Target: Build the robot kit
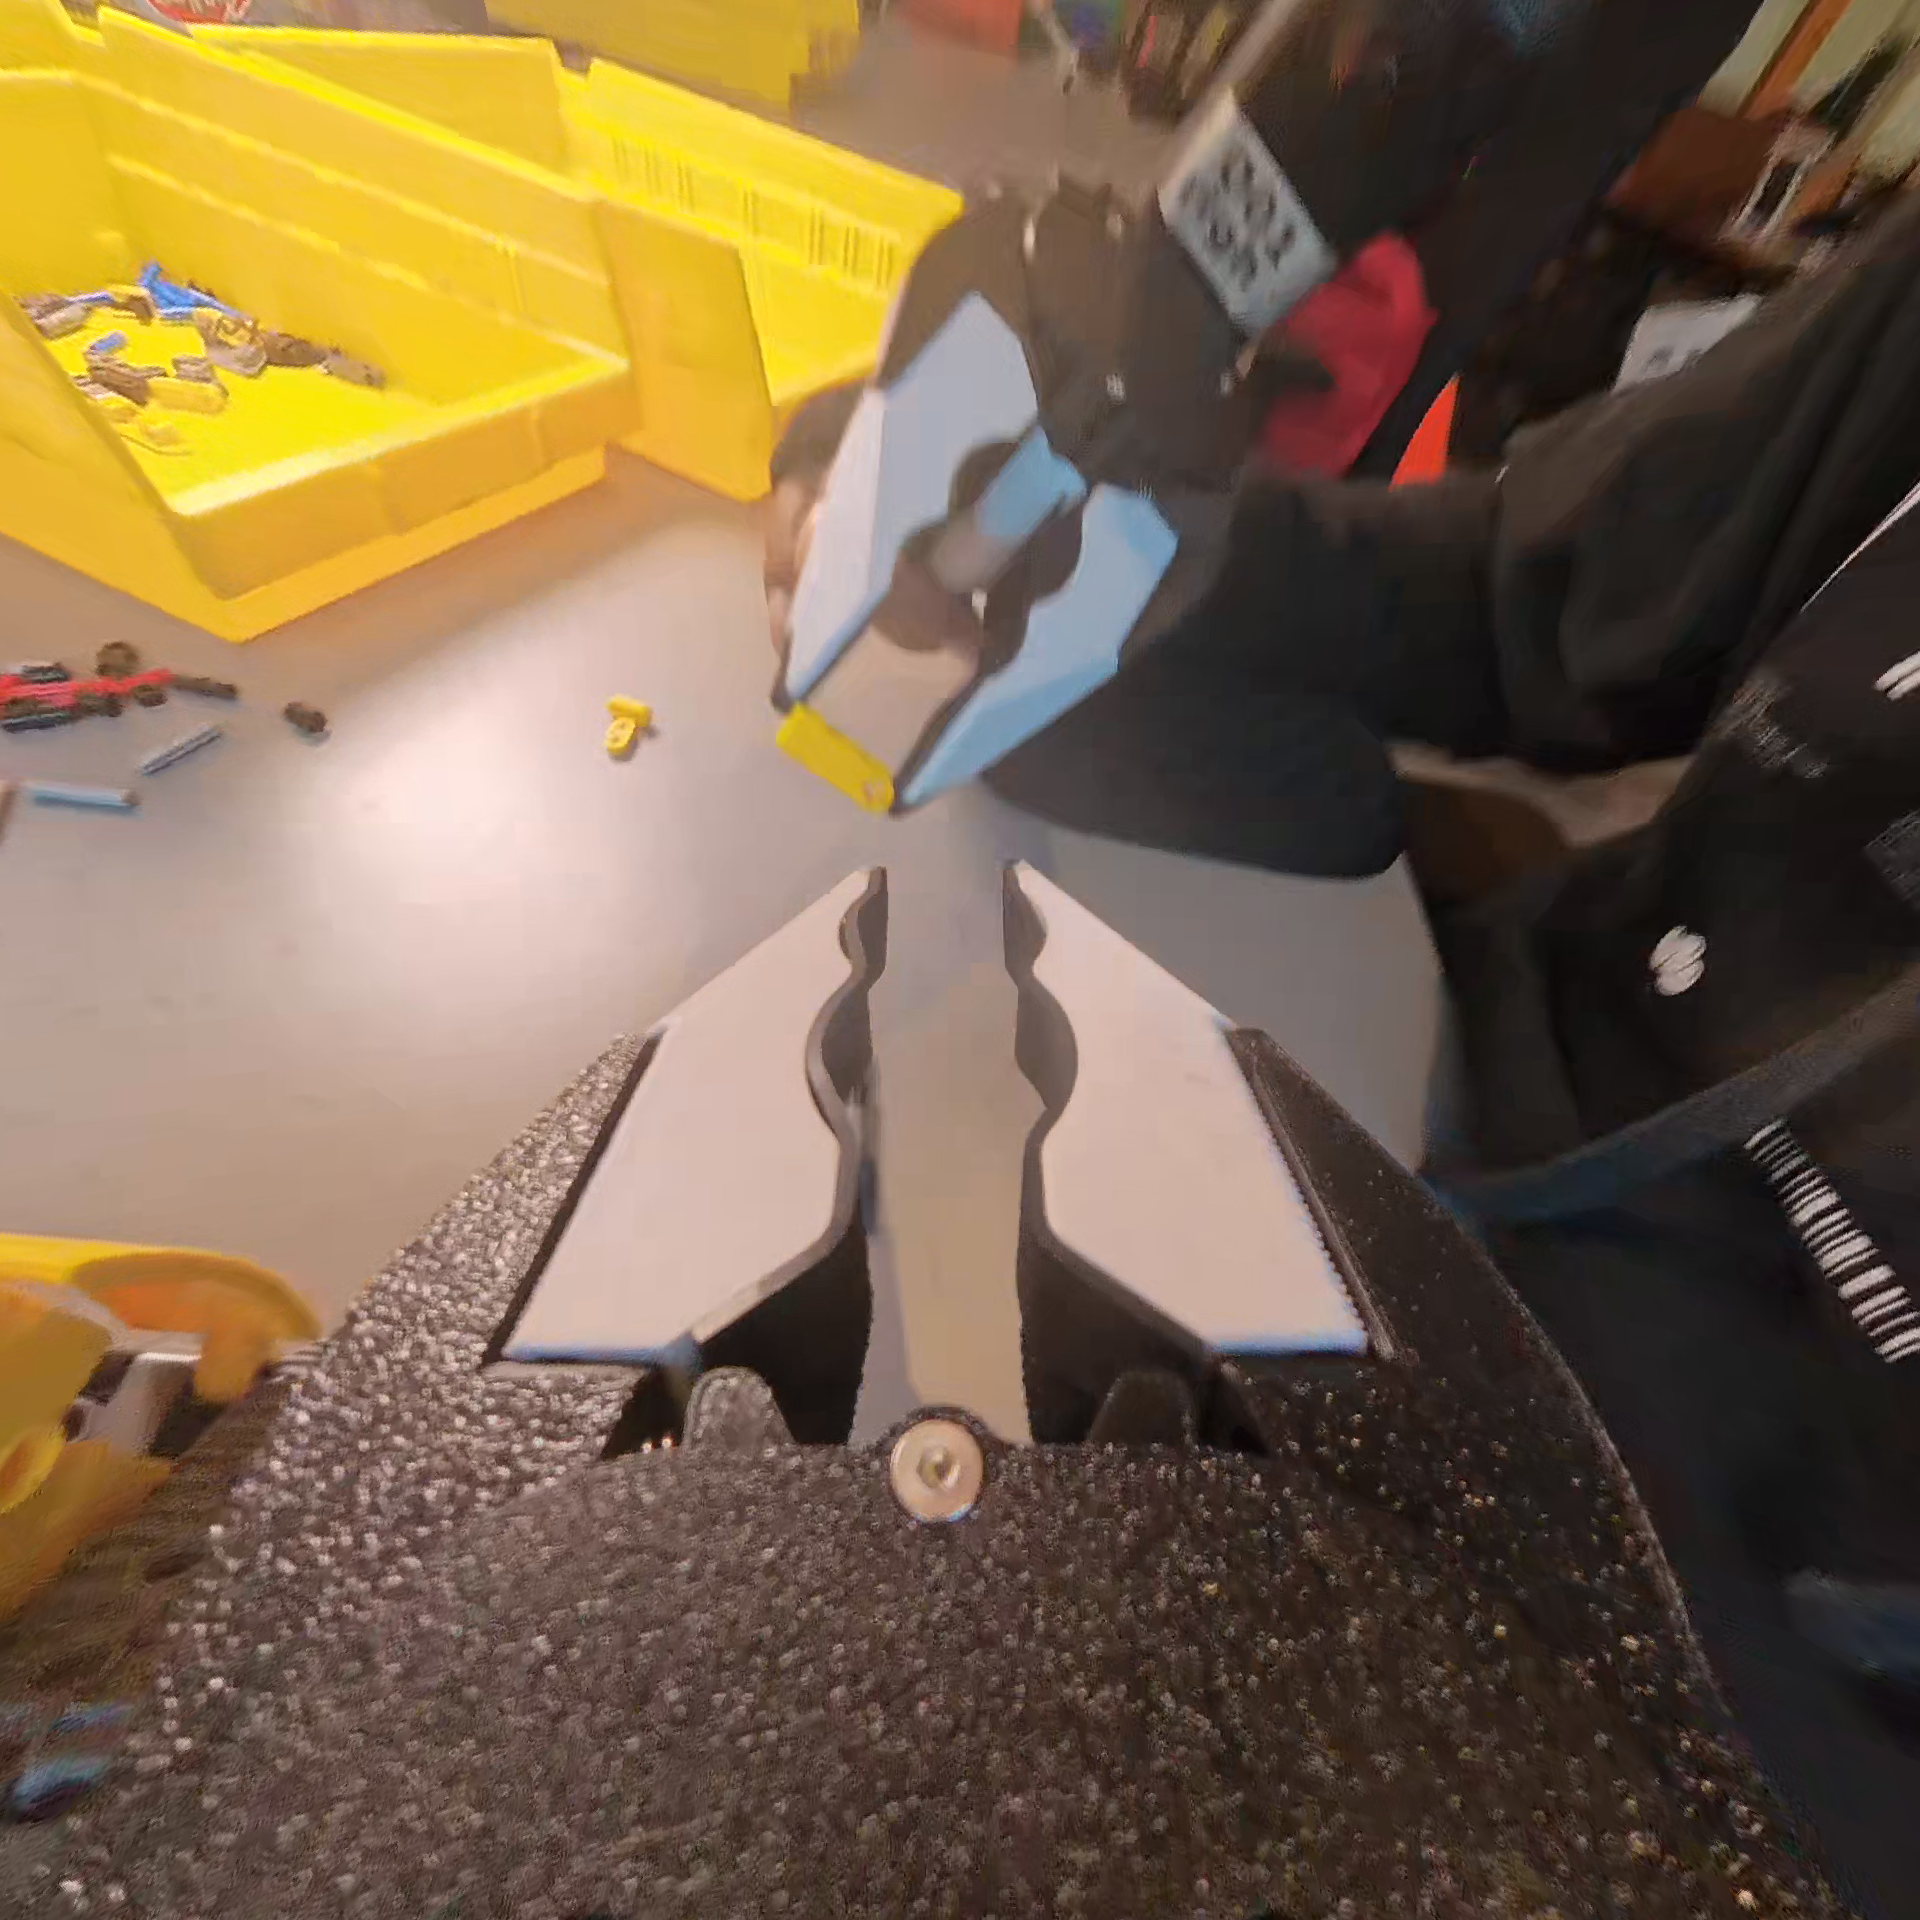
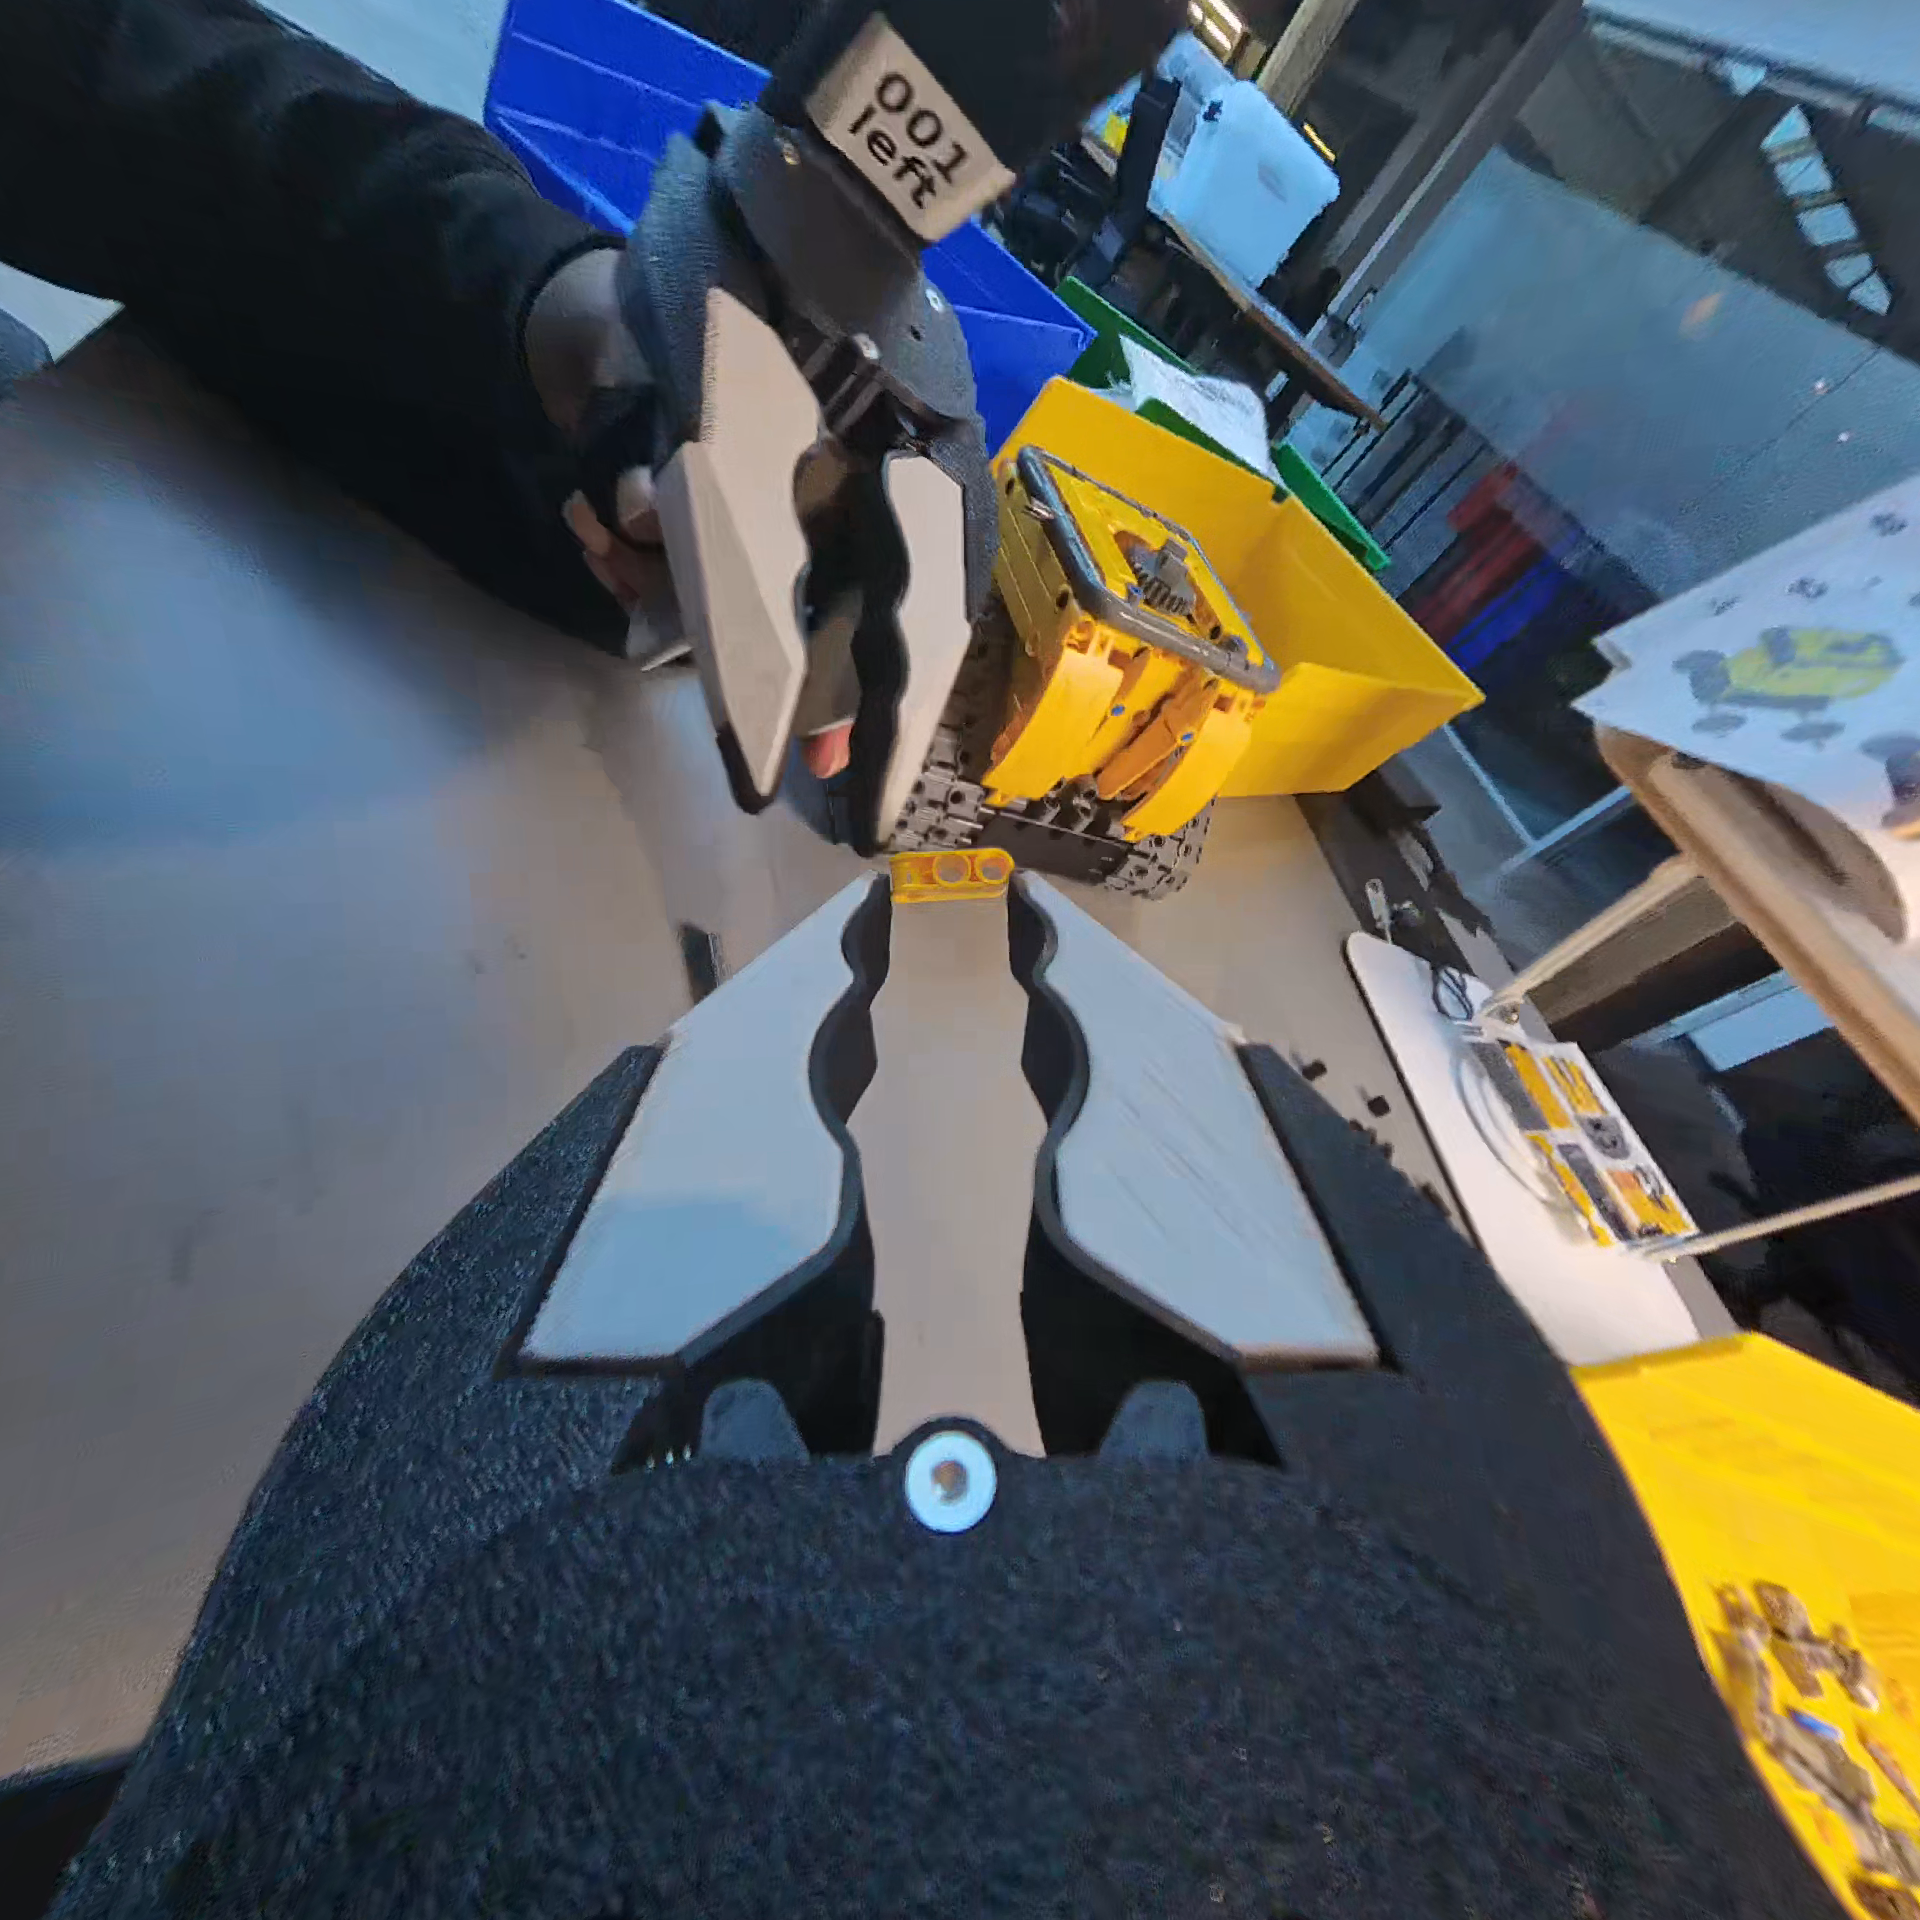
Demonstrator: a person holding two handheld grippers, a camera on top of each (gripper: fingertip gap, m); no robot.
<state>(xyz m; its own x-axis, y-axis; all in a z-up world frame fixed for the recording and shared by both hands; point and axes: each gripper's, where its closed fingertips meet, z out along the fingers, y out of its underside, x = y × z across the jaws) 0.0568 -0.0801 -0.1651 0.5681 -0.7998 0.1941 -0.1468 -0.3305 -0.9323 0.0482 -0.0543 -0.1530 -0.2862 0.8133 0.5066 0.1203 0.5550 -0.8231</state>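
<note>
Left wrist view: the left gripper [image 1: 943, 883] hangs empty with its jaws a little apart above a smooth grey table [image 1: 364, 987]. Just ahead, the right gripper [image 1: 844, 750] pinches a short yellow plastic beam with holes [image 1: 834, 755] at its fingertips. Yellow plastic bins [image 1: 436, 312] stand behind, and small loose parts [image 1: 114, 698] lie scattered at the left.

Right wrist view: the same beam [image 2: 951, 873] spans the right gripper's tips [image 2: 951, 883]. Beyond stand a yellow tracked brick-built vehicle [image 2: 1101, 665], blue, green and yellow bins [image 2: 1340, 634], and a cluttered workshop.
</note>
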